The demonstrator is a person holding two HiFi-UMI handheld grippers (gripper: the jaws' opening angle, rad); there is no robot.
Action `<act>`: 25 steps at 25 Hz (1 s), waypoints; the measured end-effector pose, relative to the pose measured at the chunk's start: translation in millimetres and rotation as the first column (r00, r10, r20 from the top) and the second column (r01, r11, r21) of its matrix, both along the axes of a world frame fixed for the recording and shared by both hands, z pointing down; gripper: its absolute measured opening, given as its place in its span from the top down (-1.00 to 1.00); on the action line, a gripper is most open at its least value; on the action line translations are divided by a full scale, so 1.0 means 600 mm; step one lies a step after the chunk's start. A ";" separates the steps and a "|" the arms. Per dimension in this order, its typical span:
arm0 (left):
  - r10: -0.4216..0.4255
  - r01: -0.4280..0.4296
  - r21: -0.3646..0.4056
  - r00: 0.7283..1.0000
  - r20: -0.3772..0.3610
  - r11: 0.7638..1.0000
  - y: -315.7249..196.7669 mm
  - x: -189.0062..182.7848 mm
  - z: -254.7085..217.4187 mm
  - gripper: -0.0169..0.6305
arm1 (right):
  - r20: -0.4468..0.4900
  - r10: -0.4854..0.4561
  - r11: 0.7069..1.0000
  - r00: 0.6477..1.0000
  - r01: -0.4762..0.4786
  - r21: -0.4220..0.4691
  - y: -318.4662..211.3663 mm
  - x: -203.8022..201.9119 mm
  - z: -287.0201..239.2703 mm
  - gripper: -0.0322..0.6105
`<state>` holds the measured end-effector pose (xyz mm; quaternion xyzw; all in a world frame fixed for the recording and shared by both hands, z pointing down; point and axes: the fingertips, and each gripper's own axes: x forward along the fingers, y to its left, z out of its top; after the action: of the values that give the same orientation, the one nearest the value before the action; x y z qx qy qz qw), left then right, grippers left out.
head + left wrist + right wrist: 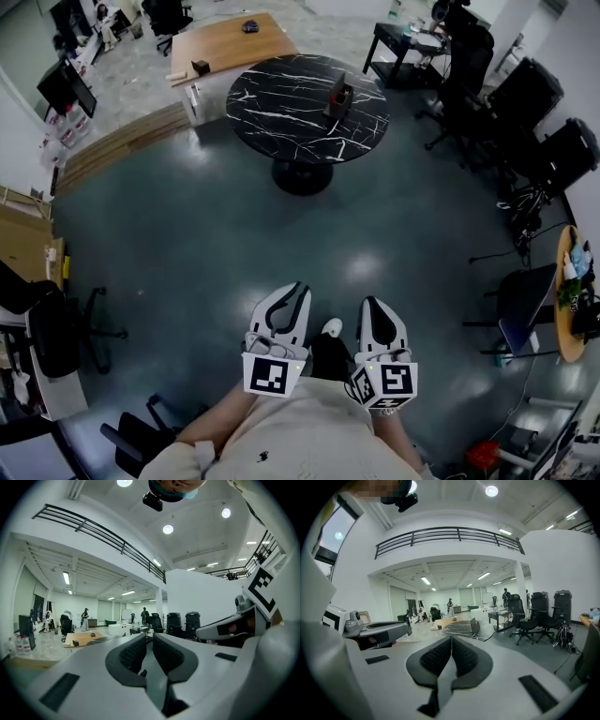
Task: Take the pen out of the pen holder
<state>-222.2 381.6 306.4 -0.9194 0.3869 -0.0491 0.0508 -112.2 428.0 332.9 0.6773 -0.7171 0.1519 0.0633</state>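
1. Pen holder (338, 97) is standing as a small dark box on the round black marble table (281, 127), toward the table's right part in the head view; at this range it is too small to tell whether a pen is sitting in it.
2. Both grippers are hanging low and side by side, just in front of the person's torso (309, 431); they are well apart from the table, with bare grey floor (187, 234) lying between.
3. The left gripper (296, 292) is holding its jaws narrowly apart; in the left gripper view (150, 637) a thin slot is showing between the ribbed pads, with nothing in it.
4. The right gripper (367, 302) is keeping its jaws pressed together on nothing; in the right gripper view (451, 638) it is facing the table (457, 629), and the pen holder (475, 626) is showing just above and right of the jaw tips, far off.
5. A wooden desk (225, 42) is standing beyond the table; black office chairs (548, 89) are lining the right side of the room.
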 end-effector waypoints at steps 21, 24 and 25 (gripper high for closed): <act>-0.066 0.068 -0.023 0.993 0.095 0.997 -0.291 0.254 0.041 0.78 | 0.034 -0.146 0.989 0.989 0.147 -0.015 -0.326 0.236 0.042 0.84; -0.101 0.104 -0.022 0.990 0.100 0.994 -0.322 0.279 0.040 0.78 | 0.025 -0.154 0.988 0.988 0.154 0.002 -0.372 0.282 0.036 0.84; -0.109 0.112 -0.020 0.989 0.103 0.994 -0.331 0.287 0.038 0.78 | 0.022 -0.158 0.988 0.987 0.157 0.007 -0.385 0.295 0.032 0.84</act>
<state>-50.1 182.9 329.5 -0.8934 0.4335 -0.1037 0.0560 64.5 197.0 352.3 0.6170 -0.7694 0.1520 0.0653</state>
